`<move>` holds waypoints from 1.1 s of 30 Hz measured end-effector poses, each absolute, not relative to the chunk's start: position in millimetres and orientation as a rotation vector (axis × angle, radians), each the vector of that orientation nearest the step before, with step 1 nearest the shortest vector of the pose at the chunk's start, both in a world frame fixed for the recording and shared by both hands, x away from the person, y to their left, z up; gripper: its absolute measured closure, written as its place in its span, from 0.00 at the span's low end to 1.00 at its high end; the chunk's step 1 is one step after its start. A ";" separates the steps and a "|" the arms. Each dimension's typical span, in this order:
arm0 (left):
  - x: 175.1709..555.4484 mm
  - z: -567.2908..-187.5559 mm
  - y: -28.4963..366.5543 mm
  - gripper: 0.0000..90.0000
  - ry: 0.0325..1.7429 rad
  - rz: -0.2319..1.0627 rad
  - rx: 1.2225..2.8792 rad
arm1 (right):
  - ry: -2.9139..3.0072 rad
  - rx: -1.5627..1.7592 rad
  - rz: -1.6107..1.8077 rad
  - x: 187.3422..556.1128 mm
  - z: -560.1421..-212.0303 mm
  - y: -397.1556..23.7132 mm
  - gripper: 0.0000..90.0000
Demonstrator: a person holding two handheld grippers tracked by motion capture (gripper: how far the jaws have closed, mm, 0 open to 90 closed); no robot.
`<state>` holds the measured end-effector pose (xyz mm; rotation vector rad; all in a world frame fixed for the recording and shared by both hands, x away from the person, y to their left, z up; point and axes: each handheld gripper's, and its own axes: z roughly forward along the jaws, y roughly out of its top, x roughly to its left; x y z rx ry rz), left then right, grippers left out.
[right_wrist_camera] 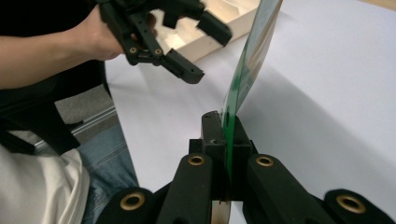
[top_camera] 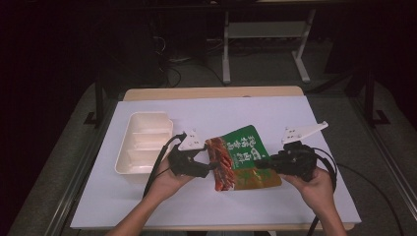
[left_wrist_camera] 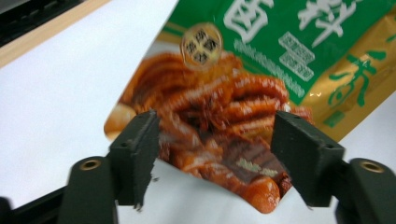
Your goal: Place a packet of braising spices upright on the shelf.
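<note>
Right gripper (right_wrist_camera: 223, 140) pinches the food pouch (top_camera: 243, 160) by its edge, lifted above the table (top_camera: 295, 118). Left gripper (left_wrist_camera: 215, 154) gapes apart beside the pouch's other end. With one thin pinch, the pouch could slip and drop.

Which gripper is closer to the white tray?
Left. The left gripper sits just right of the white tray, its jaws open around the snack pouch. The right gripper is farther away, shut on the pouch's opposite edge.

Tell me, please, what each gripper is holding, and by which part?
The right gripper pinches the green food pouch by its edge; the left gripper stands open, holding nothing.
</note>
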<state>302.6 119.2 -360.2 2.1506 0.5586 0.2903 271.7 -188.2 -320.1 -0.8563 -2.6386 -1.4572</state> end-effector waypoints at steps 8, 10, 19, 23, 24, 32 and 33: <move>303.5 -354.8 121.7 0.20 0.541 0.289 2.103 | -2.683 -0.730 -1.428 265.3 -303.2 -181.0 1.00; 304.0 -353.6 122.8 0.20 0.531 0.295 2.086 | -2.690 -0.722 -1.423 264.9 -302.0 -180.3 1.00; 306.9 -353.2 122.1 0.46 0.426 0.179 2.126 | -2.689 -0.662 -1.407 266.6 -299.6 -174.9 1.00; 304.9 -355.5 122.0 0.67 0.382 0.218 2.201 | -2.714 -0.682 -1.380 268.9 -303.4 -174.0 1.00; 304.4 -355.2 122.3 0.72 0.376 0.220 2.207 | -2.712 -0.685 -1.378 269.5 -304.1 -174.8 1.00; 298.5 -356.4 121.5 0.99 0.308 0.265 2.254 | -2.720 -0.751 -1.396 274.2 -308.1 -179.2 0.99; 298.4 -356.8 121.7 0.99 0.304 0.266 2.248 | -2.722 -0.748 -1.398 274.6 -308.4 -179.5 0.99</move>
